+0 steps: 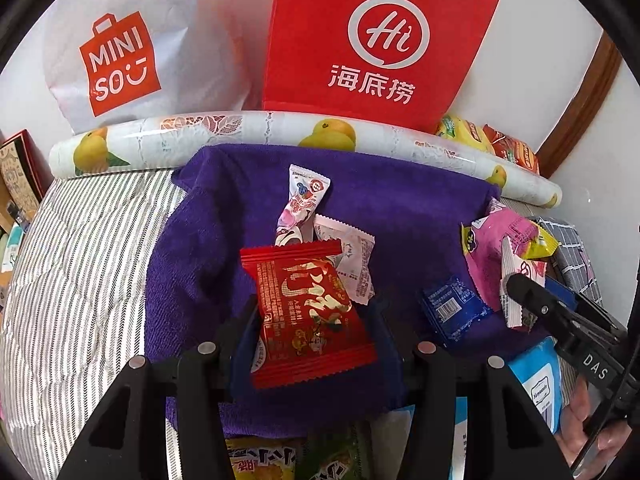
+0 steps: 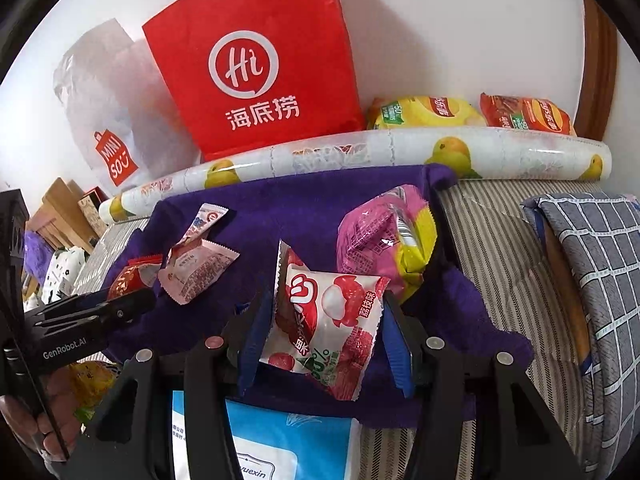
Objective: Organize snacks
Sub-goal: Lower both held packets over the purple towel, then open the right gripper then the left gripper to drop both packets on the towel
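Both tongs are loaded. Your left gripper (image 1: 312,320) is clenched on the red snack packet (image 1: 308,316), blue pads pressing its two long sides. Your right gripper (image 2: 324,328) is clamped the same way on the lychee jelly packet (image 2: 328,320), white and red.

Both packets sit over the purple towel (image 1: 400,200); whether they're lifted clear or brushing the cloth, you can't tell from here.

Progress looks early to middling. In the left view, at twelve o'clock from the red packet, a small cartoon candy wrapper (image 1: 304,196) and a pale pink sachet (image 1: 352,264) lie together, which reads like a started group. Over at three o'clock there's a loose jumble: the pink and yellow bag (image 1: 496,248) and the blue sachet (image 1: 452,308). That pile still wants sorting, and your two held packets aren't placed yet. Chip bags (image 2: 472,114) sit behind the fruit-print roll (image 2: 360,152) at the back, untouched as far as you can see.

Orientation now. The red packet's long axis runs roughly six to twelve, tipped slightly toward eleven, crimped ends near and far. The lychee packet's long axis leans from seven up to one o'clock, printed face toward the camera.
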Demonstrator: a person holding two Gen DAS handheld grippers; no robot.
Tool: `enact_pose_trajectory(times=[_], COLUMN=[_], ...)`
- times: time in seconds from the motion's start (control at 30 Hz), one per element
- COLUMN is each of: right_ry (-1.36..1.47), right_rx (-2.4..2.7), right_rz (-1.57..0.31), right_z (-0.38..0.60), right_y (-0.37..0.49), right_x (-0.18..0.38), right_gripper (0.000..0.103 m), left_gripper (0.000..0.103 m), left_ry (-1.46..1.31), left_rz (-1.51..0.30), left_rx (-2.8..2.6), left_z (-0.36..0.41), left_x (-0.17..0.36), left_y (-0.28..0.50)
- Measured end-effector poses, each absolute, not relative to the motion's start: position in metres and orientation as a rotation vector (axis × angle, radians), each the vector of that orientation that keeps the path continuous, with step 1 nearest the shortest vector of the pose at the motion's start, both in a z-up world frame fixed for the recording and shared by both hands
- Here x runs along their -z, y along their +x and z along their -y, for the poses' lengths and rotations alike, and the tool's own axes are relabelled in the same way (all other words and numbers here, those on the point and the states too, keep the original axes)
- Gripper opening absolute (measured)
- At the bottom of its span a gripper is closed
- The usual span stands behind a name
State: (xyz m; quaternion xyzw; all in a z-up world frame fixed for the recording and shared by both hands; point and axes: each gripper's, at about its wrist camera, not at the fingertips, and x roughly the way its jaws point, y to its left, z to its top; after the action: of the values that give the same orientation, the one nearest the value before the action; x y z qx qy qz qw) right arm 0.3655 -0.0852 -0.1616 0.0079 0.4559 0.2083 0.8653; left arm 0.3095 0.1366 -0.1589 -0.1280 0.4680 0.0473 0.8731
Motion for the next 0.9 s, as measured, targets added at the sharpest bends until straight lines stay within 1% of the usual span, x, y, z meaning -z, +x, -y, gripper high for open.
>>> enact_pose_trajectory(times=[0.13,0.2,0.33,0.4,0.77,0.9], right_ry=[0.007,0.007,0.016,0.025,0.081,0.075], right_rx=[-0.44,-0.436,-0.436,-0.434,-0.441,-0.449], right_rz=[-0.968,-0.975,-0.971,-0.966,-0.928,-0.92], right_z=[0.083,0.083,0.084,0.085,0.09,0.088], right_y=[0.366,0.366,0.366,0.367,0.364,0.361], right_x=[0.164,0.164,0.162,0.161,0.152,0.15], right_gripper=[0.056,0.061,0.061,0.066,0.067,0.067], left_gripper=[0.051,0.051,0.051,0.051,0.051,0.062], left_ry=[-0.274,-0.278,-0.287,-0.289,-0.318,-0.322], left_rz=[-0.976,-0.979,-0.979,-0.976,-0.985,-0.969], left_rx=[-0.097,-0.096,-0.09,-0.089,-0.065,-0.058], left_z=[-0.136,-0.137,-0.137,-0.137,-0.137,-0.136], left_x=[0.16,0.161,0.161,0.161,0.16,0.156], left_y=[0.311,0.311,0.311,0.311,0.312,0.31])
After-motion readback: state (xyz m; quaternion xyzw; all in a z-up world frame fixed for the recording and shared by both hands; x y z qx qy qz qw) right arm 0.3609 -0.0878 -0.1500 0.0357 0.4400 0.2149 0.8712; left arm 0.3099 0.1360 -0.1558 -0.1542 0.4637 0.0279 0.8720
